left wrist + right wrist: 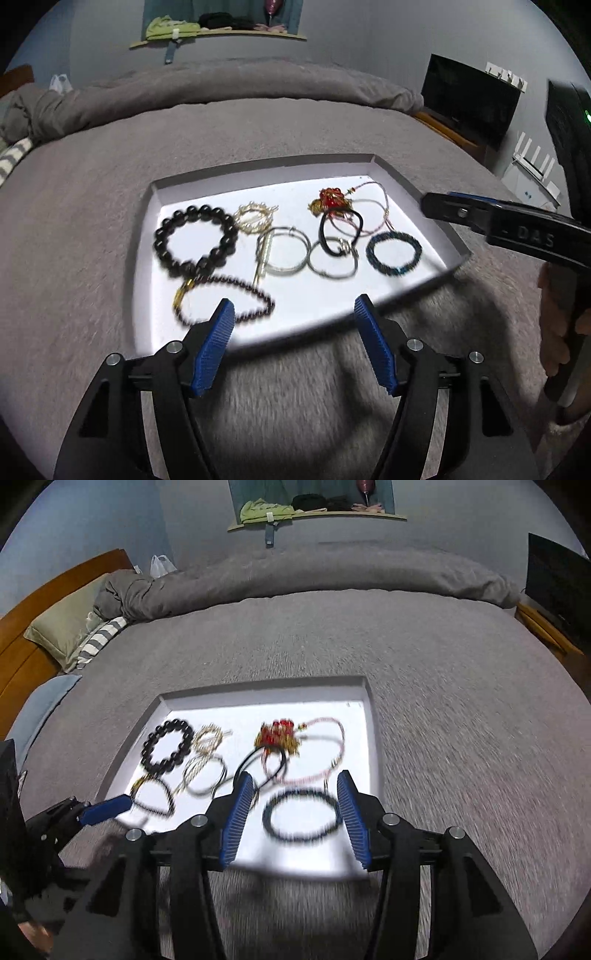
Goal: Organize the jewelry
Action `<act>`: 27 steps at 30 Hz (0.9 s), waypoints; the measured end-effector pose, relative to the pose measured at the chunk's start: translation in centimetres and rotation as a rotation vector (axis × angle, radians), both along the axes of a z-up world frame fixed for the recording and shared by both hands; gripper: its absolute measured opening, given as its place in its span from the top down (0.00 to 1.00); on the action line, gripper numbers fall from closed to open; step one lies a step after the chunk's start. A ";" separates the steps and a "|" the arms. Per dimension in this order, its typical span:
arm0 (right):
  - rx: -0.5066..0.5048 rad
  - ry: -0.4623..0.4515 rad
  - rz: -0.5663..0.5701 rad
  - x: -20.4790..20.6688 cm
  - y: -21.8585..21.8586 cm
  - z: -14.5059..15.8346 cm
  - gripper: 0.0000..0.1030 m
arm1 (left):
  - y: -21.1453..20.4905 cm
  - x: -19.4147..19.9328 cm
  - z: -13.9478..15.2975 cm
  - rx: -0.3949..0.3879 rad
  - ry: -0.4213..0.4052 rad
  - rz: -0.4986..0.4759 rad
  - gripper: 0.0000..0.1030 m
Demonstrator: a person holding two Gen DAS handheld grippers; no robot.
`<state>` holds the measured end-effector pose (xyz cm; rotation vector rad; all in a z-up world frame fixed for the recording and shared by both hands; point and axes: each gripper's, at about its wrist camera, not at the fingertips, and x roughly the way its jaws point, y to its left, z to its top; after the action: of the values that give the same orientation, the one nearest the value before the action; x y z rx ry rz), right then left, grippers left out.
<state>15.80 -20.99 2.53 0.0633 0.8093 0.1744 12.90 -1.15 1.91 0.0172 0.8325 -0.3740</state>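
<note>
- Nearest the lens in the left wrist view is the left gripper, its jaws apart with nothing between the blue pads, hanging over the near edge of the white tray, which lies on the grey bedspread.
- The right gripper also has its jaws apart and empty; through the gap shows the dark blue-black bracelet, lying flat near the tray's near right corner. Whether the pads are down at its level I cannot tell.
- All the jewelry sits inside the tray: the big black bead bracelet toward the left edge, the small dark bead strand with its gold clasp at the near edge, a pearl-and-gold bracelet beyond it.
- In the middle lie two thin silver hoops, just beside each other; a black elastic loop overlaps the right one.
- Toward the far right corner, a red and gold charm is tangled with a thin pink cord.
- Handling, as I judge it: everything is light. The bead bracelets are probably limp and will sag, so pinch across the strand, one or two beads wide. The hoops look stiff and slippery; grip the rim squarely. The cord and elastic may drag neighbours along, so lift slowly from a free loop.
</note>
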 end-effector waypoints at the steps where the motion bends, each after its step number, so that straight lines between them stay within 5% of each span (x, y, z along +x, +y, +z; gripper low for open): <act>1: 0.000 -0.007 0.001 -0.9 -0.1 0.1 0.53 | 0.1 -0.6 0.1 0.002 -0.006 0.004 0.32; 7: -0.011 -0.045 -0.001 -5.3 0.1 0.1 0.52 | 1.4 -4.2 0.4 0.005 -0.029 0.058 0.28; 21: -0.098 -0.098 -0.039 -8.5 -0.3 -3.6 0.05 | 2.8 -6.4 -1.0 0.096 -0.077 0.115 0.09; 27: -0.115 -0.149 -0.040 -8.6 0.0 -3.8 0.05 | 3.2 -6.2 -0.7 0.089 -0.114 0.131 0.08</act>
<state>7.19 -20.98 -1.22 -0.0412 0.6678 0.0932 6.73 2.09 1.19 0.0660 0.7327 -0.2110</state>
